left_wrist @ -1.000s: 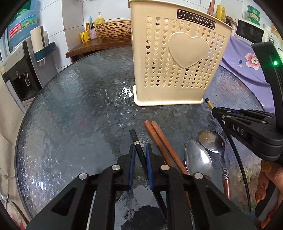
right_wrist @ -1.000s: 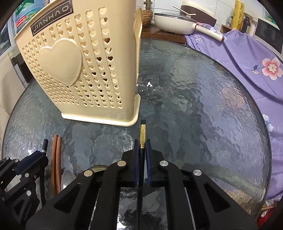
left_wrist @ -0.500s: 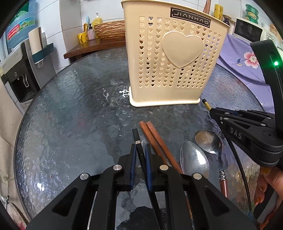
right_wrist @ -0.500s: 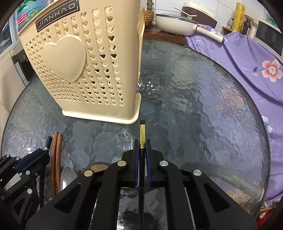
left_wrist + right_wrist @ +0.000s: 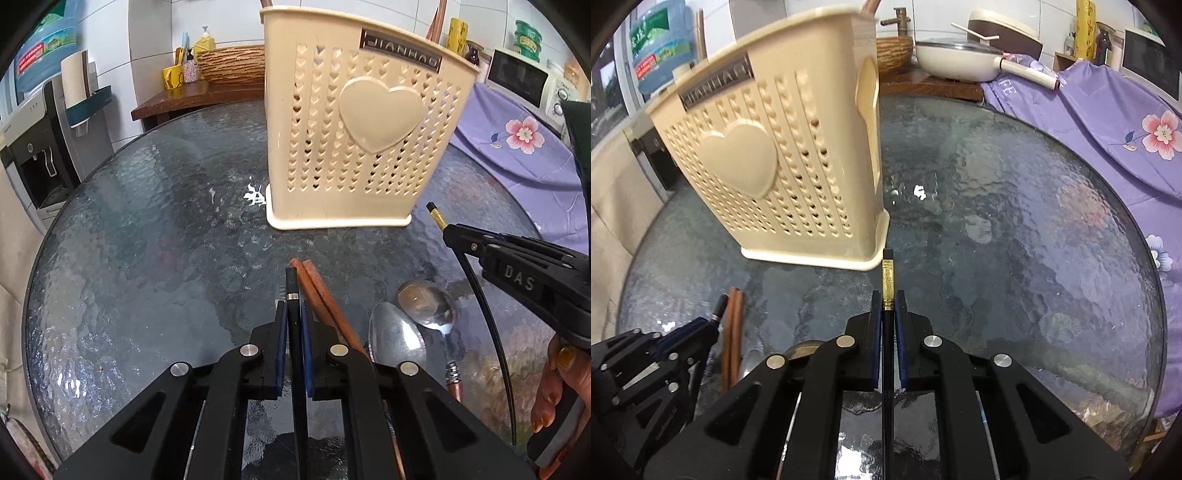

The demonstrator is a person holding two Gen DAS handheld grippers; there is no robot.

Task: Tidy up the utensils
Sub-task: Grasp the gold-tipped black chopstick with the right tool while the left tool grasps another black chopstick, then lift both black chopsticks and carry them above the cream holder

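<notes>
Left gripper [image 5: 293, 314] pinching black chopstick [image 5: 291, 280], right gripper [image 5: 887, 306] clamped on gold-tipped chopstick [image 5: 888, 277], cream caddy [image 5: 362, 147] mid-worktop [image 5: 147, 240], spoons [image 5: 397, 339] nearer the edge

The right gripper [image 5: 885, 299] clamps a black gold-banded chopstick [image 5: 887, 275] whose tip lies just beside the cream holder's [image 5: 783, 177] base corner.
</notes>
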